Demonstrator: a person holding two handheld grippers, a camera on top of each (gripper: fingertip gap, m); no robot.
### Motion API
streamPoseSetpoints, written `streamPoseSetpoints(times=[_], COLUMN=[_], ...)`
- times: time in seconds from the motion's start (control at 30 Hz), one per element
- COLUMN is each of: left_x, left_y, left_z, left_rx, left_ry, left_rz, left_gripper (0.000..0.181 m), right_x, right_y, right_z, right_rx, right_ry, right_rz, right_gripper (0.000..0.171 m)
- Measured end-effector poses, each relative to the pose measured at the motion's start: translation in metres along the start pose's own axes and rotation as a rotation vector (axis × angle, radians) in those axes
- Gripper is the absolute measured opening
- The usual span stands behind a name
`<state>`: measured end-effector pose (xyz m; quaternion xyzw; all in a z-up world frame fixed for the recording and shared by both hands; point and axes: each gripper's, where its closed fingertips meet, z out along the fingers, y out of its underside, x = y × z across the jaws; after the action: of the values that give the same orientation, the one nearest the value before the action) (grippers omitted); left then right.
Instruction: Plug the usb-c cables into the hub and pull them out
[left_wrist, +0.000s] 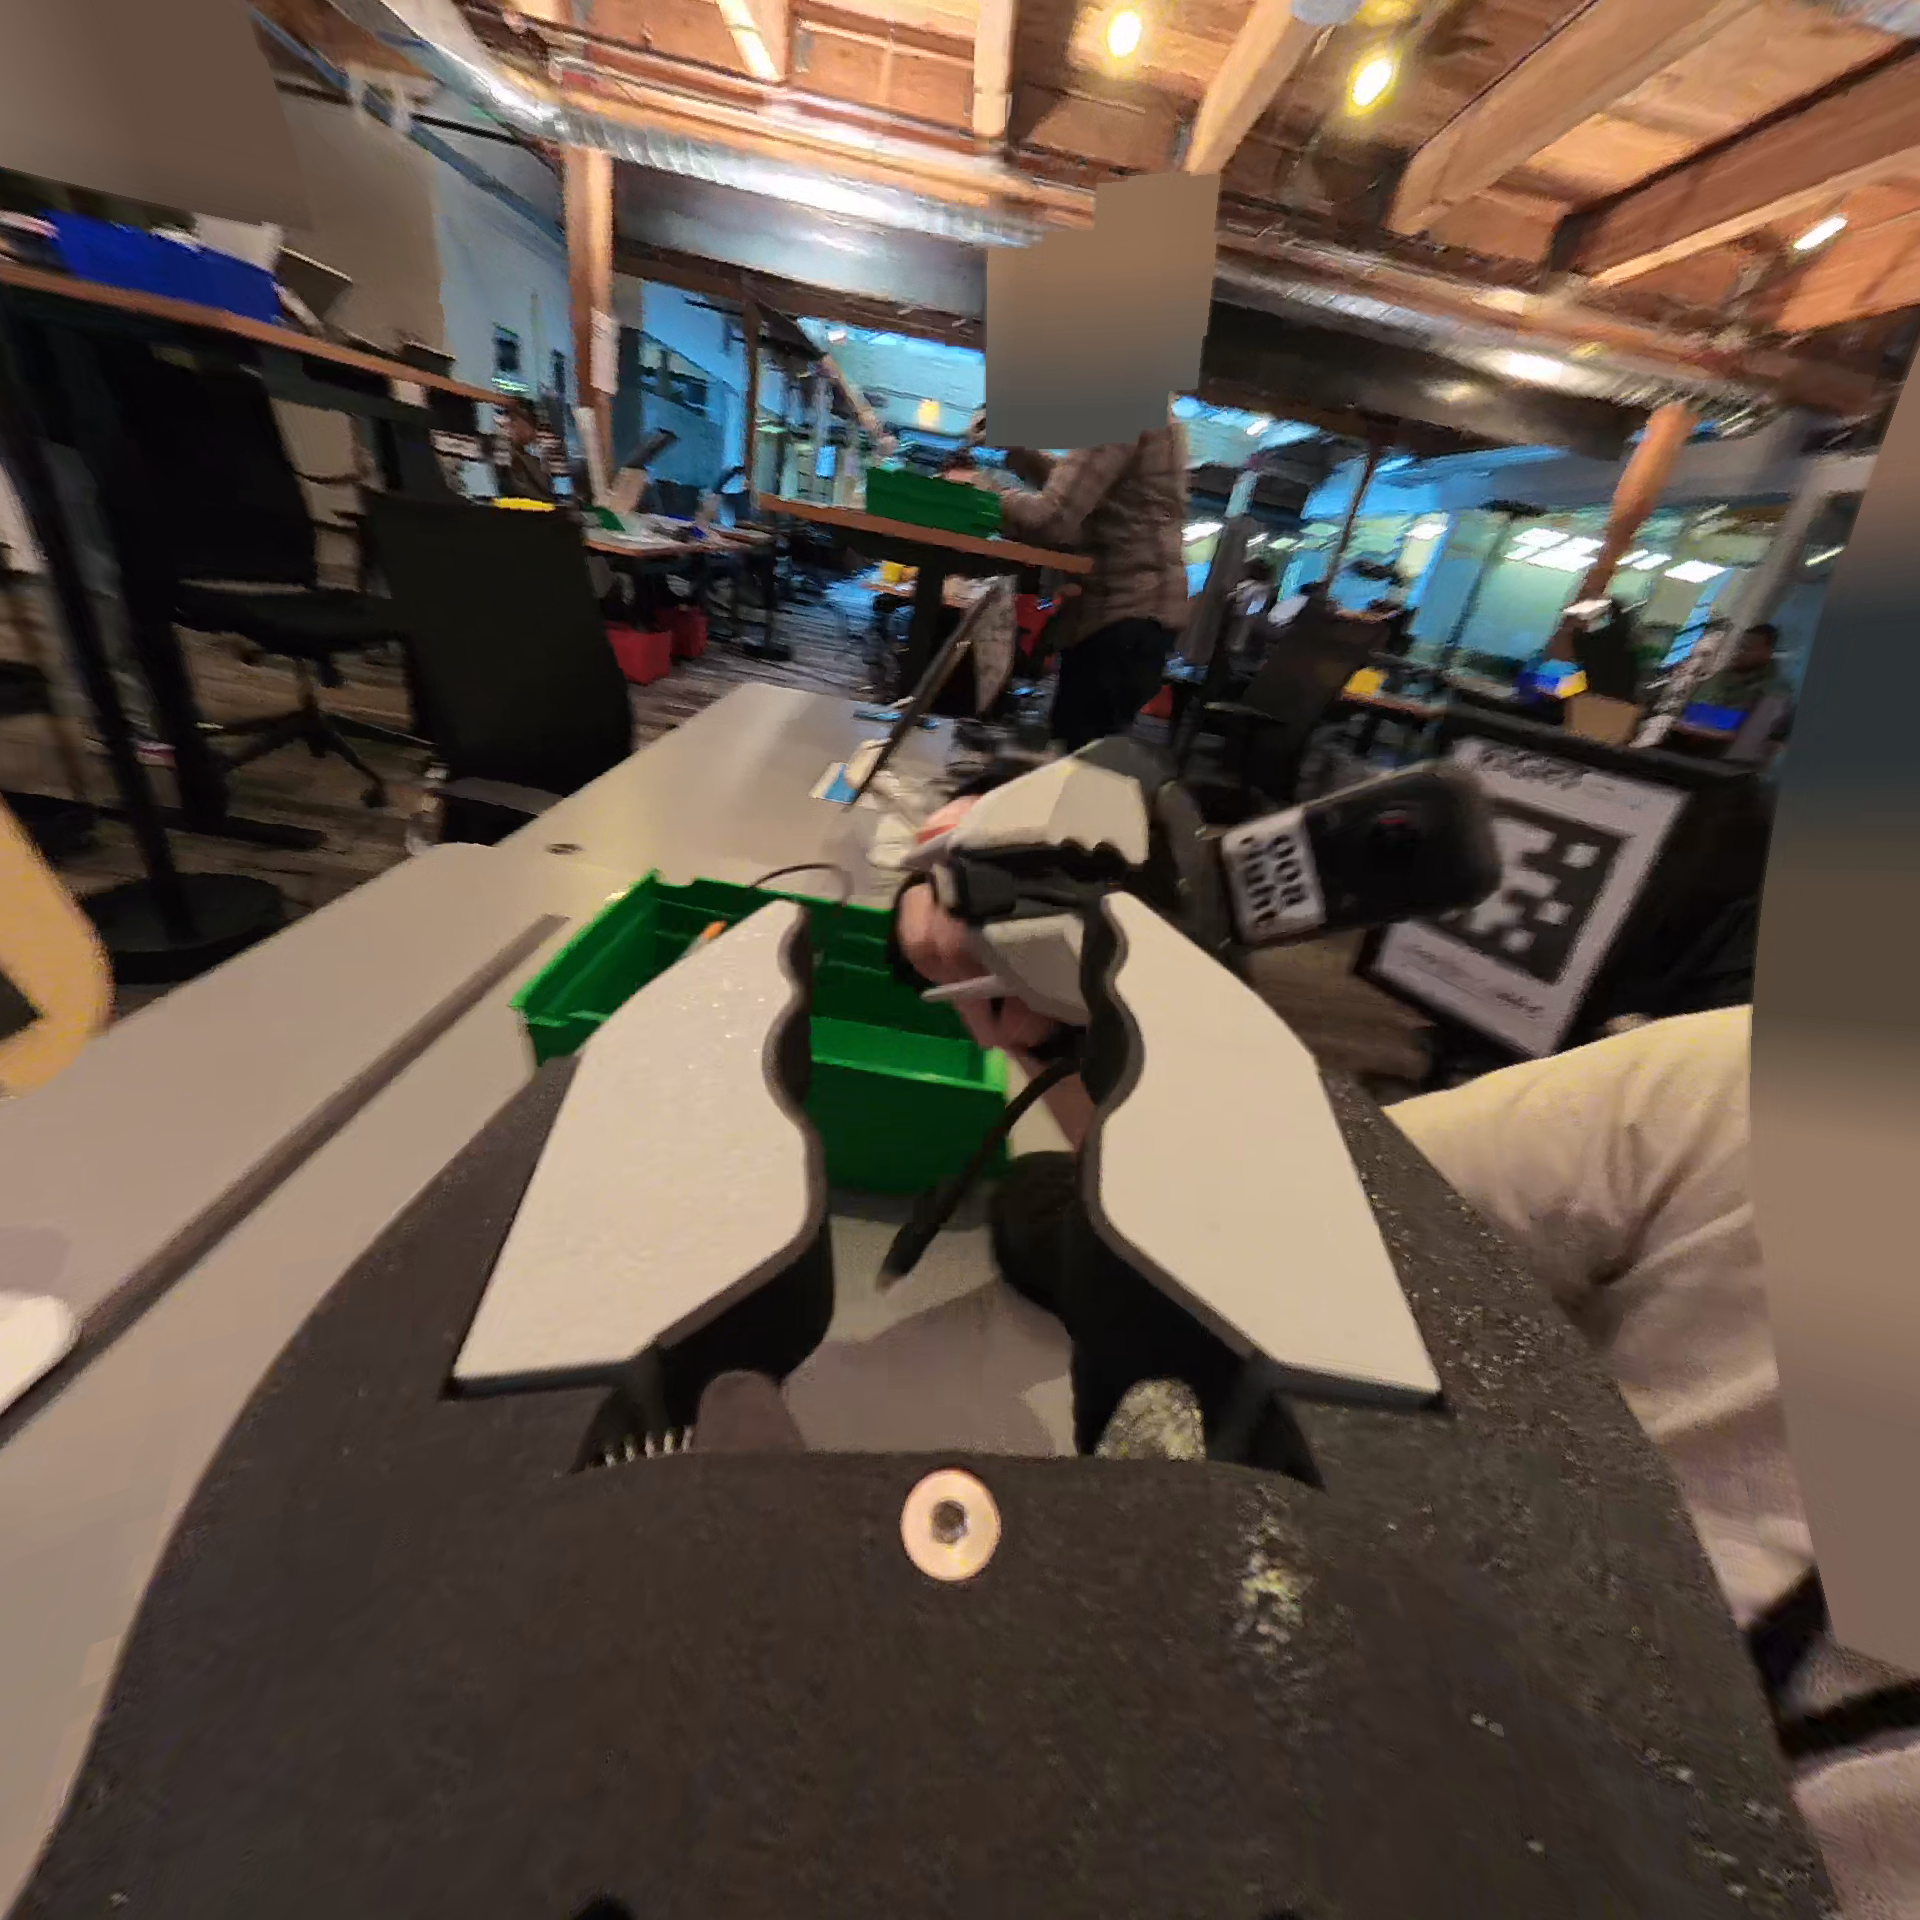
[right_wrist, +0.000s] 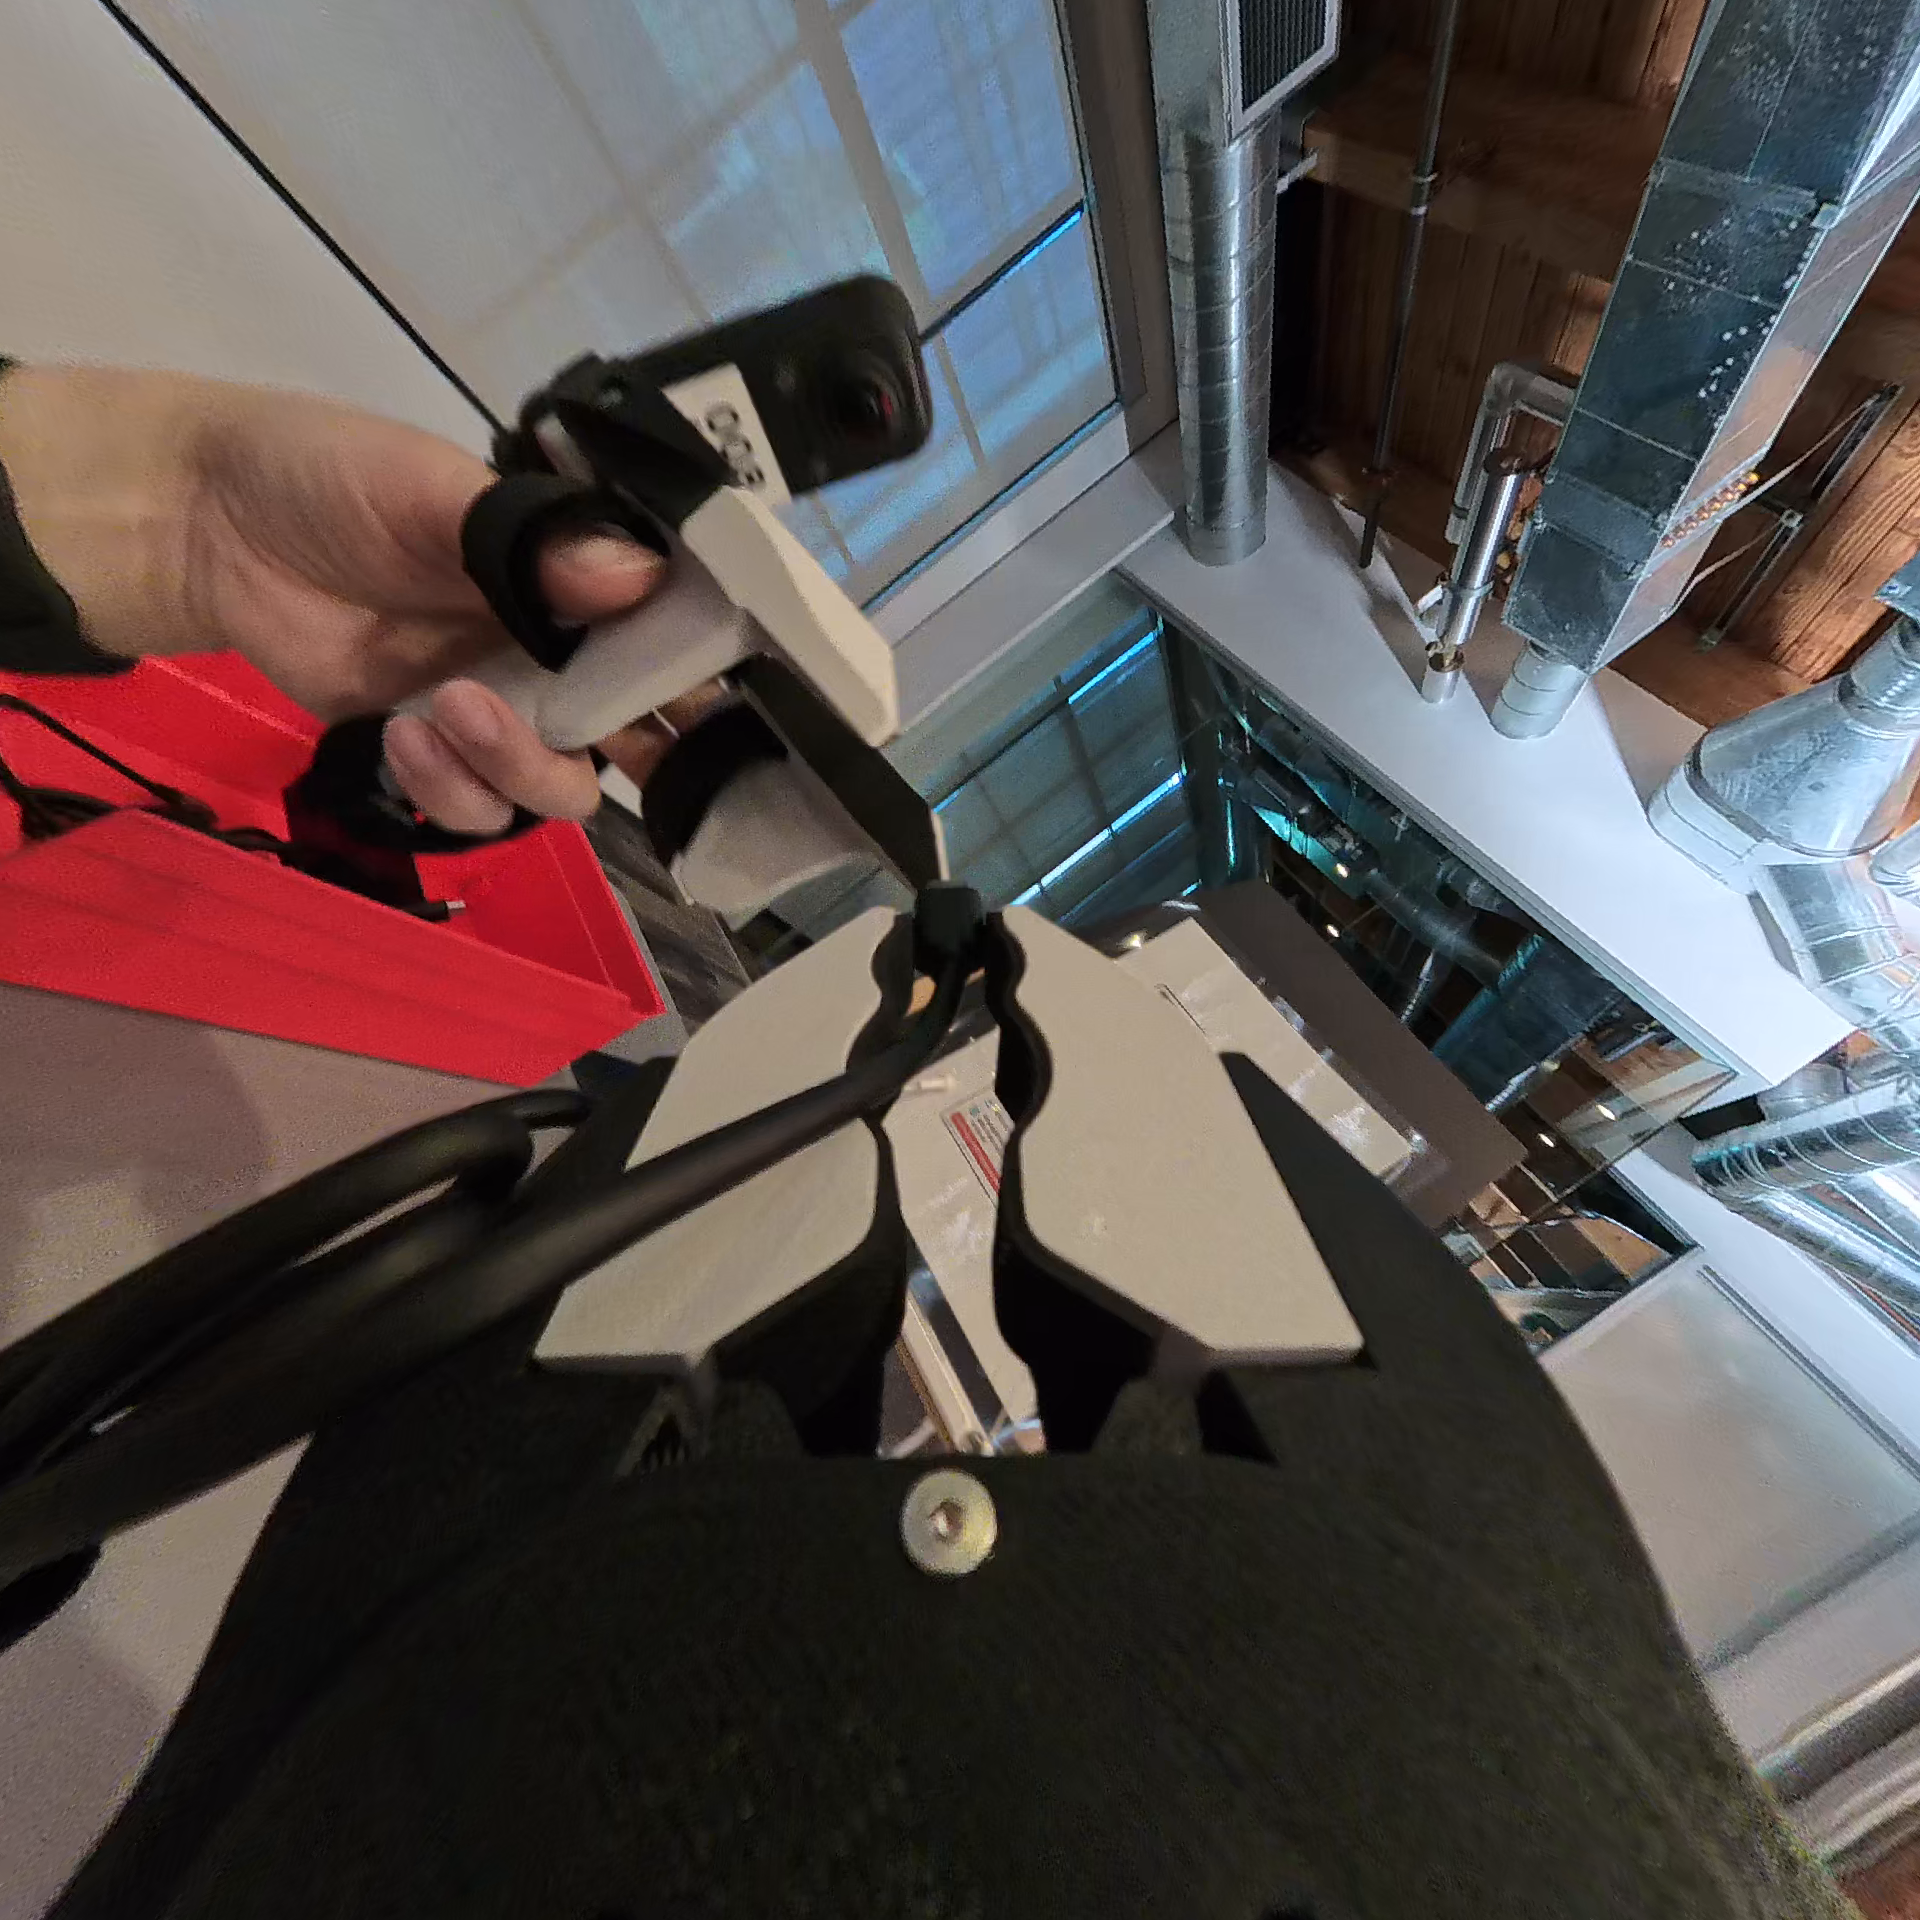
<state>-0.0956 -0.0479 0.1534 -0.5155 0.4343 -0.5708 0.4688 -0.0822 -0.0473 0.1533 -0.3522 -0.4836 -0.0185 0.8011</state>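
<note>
Right wrist view is showing my right hand-held gripper (right_wrist: 951, 951) pinching a black usb-c cable (right_wrist: 727, 1143) by its plug end, lifted off the desk (left_wrist: 260, 1039), presumably for aiming, while I am holding the left hand-held gripper (left_wrist: 951, 935) spread above the green bin (left_wrist: 894, 1081).

Green bin (left_wrist: 894, 1081), red bin (right_wrist: 312, 935)

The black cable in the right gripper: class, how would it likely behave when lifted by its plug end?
Probably floppy: the black cable curves and loops behind the right gripper, which pinches its plug. Likely light, since the fingertips alone hold it. Its loose loops may swing or snag.
</note>
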Motion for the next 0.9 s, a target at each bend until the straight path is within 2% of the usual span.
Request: streamPoseSetpoints(times=[0.1, 0.2, 0.27, 0.33, 0.5, 0.63, 0.83, 0.9], left_x=[-0.024, -0.06, -0.084, -0.109, -0.14, -0.161, -0.19, -0.193], left_y=[0.008, 0.031, 0.056, 0.085, 0.178, 0.231, 0.272, 0.276], left_z=[-0.011, -0.015, -0.013, -0.009, 0.005, 0.013, -0.01, -0.012], left_rx=[-0.086, -0.249, -0.374, -0.509, -0.772, -0.823, -0.972, -0.965], left_ry=[-0.192, -0.411, -0.498, -0.557, -0.43, -0.357, -0.402, -0.414], left_rz=[0.13, 0.345, 0.473, 0.496, 0.38, 0.336, 0.274, 0.206], left_gripper=[0.049, 0.067, 0.06, 0.054, 0.048, 0.049, 0.063, 0.066], right_x=[0.012, 0.024, 0.032, 0.04, 0.046, 0.045, 0.041, 0.038], right_y=[0.012, 0.027, 0.031, 0.032, 0.028, 0.03, 0.032, 0.034], right_z=[-0.007, -0.018, -0.026, -0.033, -0.042, -0.043, -0.039, -0.036], right_rx=[-0.081, -0.172, -0.196, -0.204, -0.195, -0.2, -0.189, -0.189], right_ry=[-0.029, -0.071, -0.08, -0.074, -0.089, -0.11, -0.134, -0.143], right_rz=[-0.021, -0.003, 0.004, 0.008, 0.011, 0.019, 0.046, 0.049], right_gripper=[0.013, 0.014, 0.014, 0.014, 0.013, 0.014, 0.014, 0.013])
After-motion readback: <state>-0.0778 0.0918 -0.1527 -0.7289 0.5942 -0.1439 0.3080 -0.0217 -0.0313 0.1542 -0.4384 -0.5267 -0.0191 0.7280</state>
